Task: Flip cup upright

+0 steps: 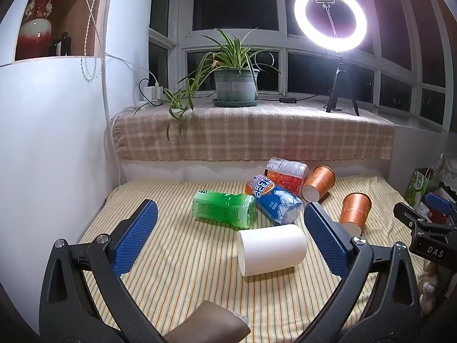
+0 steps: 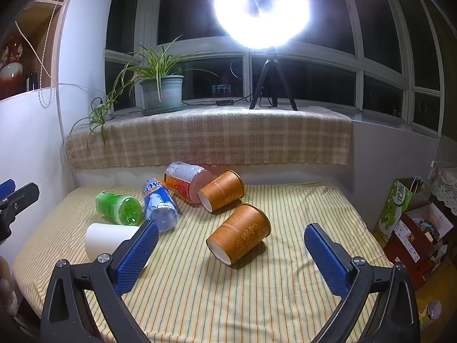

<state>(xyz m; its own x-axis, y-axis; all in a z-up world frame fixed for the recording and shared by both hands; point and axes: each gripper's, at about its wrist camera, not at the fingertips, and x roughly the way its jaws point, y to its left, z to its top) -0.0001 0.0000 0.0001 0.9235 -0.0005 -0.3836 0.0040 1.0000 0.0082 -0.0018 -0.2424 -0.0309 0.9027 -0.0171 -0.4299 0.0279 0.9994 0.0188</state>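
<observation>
A white paper cup (image 1: pixel 271 250) lies on its side on the striped cloth, between my left gripper's open fingers and a little ahead of them; it also shows in the right wrist view (image 2: pixel 110 240), partly behind a finger. Two orange paper cups lie on their sides: the near one (image 2: pixel 240 234) (image 1: pixel 355 213) is ahead of my right gripper, the far one (image 2: pixel 222 190) (image 1: pixel 318 183) lies behind it. My left gripper (image 1: pixel 230 223) is open and empty. My right gripper (image 2: pixel 231 238) is open and empty.
Three bottles lie on the cloth: green (image 1: pixel 224 207), blue (image 1: pixel 275 201) and orange-labelled (image 1: pixel 287 174). A plaid-covered sill (image 1: pixel 251 134) at the back carries a potted plant (image 1: pixel 235 85) and a ring light on a tripod (image 1: pixel 331 18). Boxes and a green bag (image 2: pixel 397 205) stand to the right.
</observation>
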